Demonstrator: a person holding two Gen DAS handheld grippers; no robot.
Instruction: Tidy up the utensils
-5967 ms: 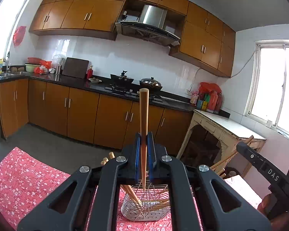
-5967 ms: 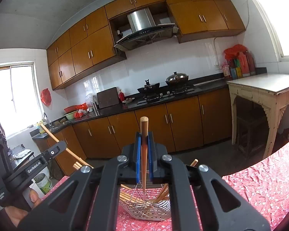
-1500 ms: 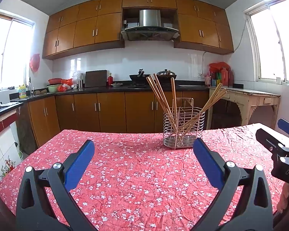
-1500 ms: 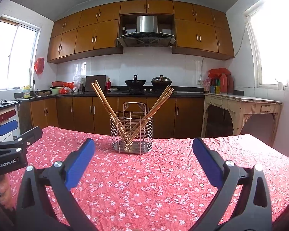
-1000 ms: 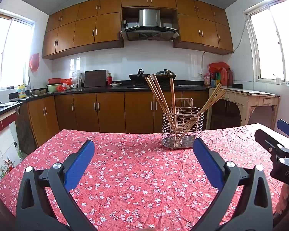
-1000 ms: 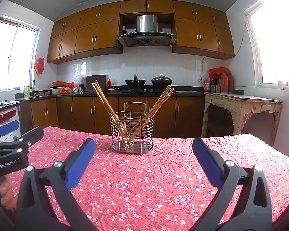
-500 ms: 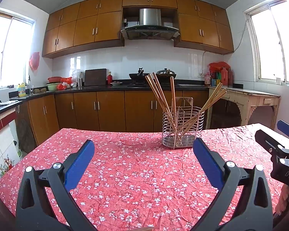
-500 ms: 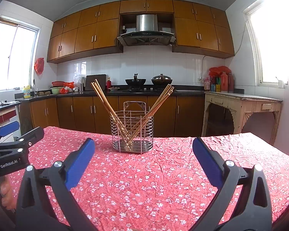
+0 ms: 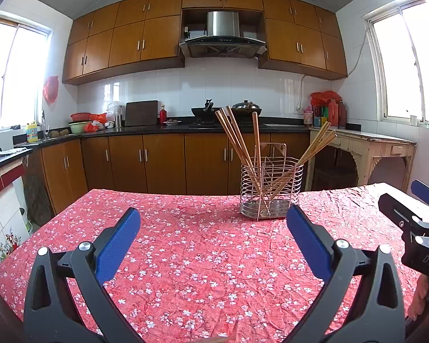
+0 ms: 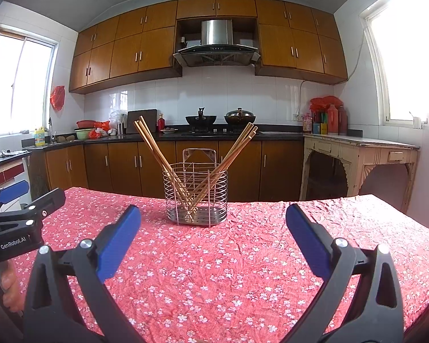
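Wooden chopsticks [image 10: 157,154] stand in two leaning bundles inside the wire utensil holder [image 10: 197,197], upright on the red floral tablecloth [image 10: 243,257] covering the counter. The left tool [image 9: 213,234] and right tool [image 10: 213,234] are both released, jaws spread wide and empty, well apart from the holder. No loose utensil shows on the cloth, so the task appears complete.

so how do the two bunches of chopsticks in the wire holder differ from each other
In the right wrist view, the left bunch of chopsticks leans up to the left, while the right bunch of chopsticks leans up to the right, so they form a V. The left bunch's tips reach slightly higher than the right bunch's. Both are plain wood, stand in the same wire holder, and cross near its base.
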